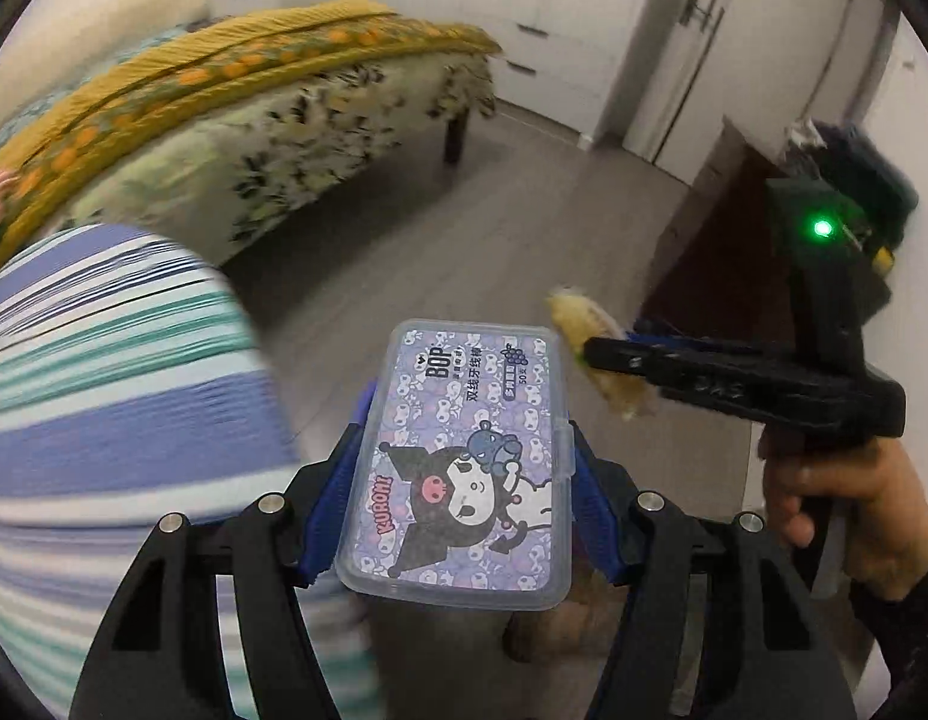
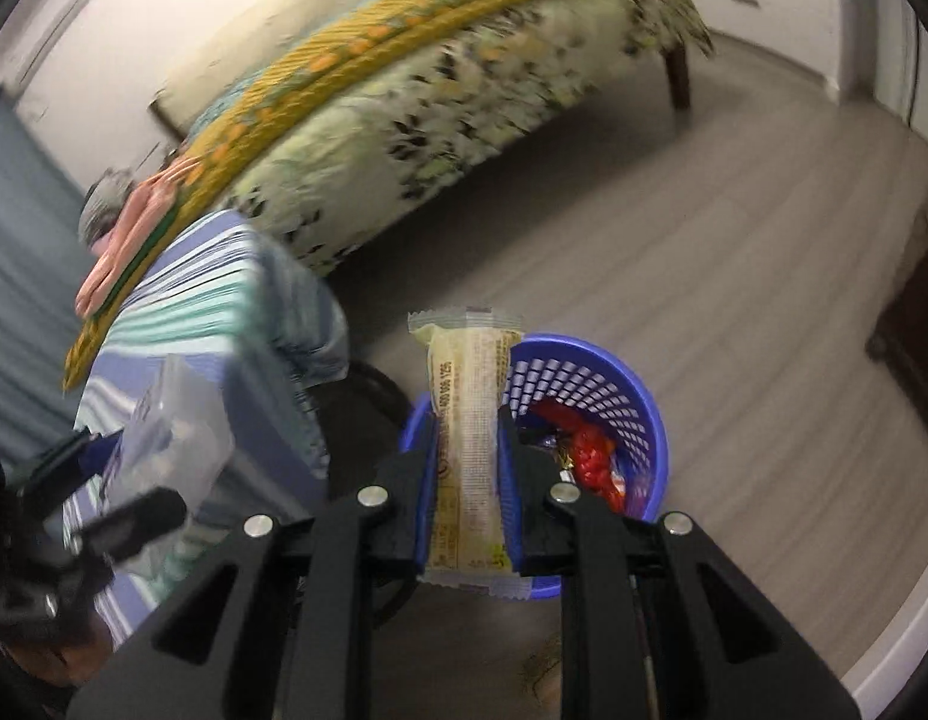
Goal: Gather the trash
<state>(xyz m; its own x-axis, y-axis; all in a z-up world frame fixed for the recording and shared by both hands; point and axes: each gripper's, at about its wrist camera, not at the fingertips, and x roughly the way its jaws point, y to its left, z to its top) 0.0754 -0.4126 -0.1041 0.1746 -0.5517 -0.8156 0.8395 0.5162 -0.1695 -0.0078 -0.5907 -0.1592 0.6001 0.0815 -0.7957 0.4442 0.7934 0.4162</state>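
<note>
My left gripper [image 1: 464, 414] is shut on a flat clear plastic floss box [image 1: 461, 468] with a purple cartoon label, held above the grey floor. My right gripper [image 2: 466, 426] is shut on a yellowish snack wrapper [image 2: 466, 450], held upright just above the near rim of a blue mesh trash basket [image 2: 589, 384]. The basket holds red wrappers [image 2: 589, 450]. In the left wrist view the right gripper [image 1: 589, 354] is at the right with the wrapper [image 1: 574, 312] in its fingers. In the right wrist view the left gripper and the box [image 2: 170, 438] are blurred at lower left.
A bed with a floral sheet and a yellow blanket [image 1: 254, 96] stands behind. A striped blue and teal cover [image 1: 104, 390] hangs at the left. White wardrobe doors [image 1: 673, 42] and a dark cabinet [image 1: 721, 252] stand at the right. The floor [image 2: 673, 252] is grey wood.
</note>
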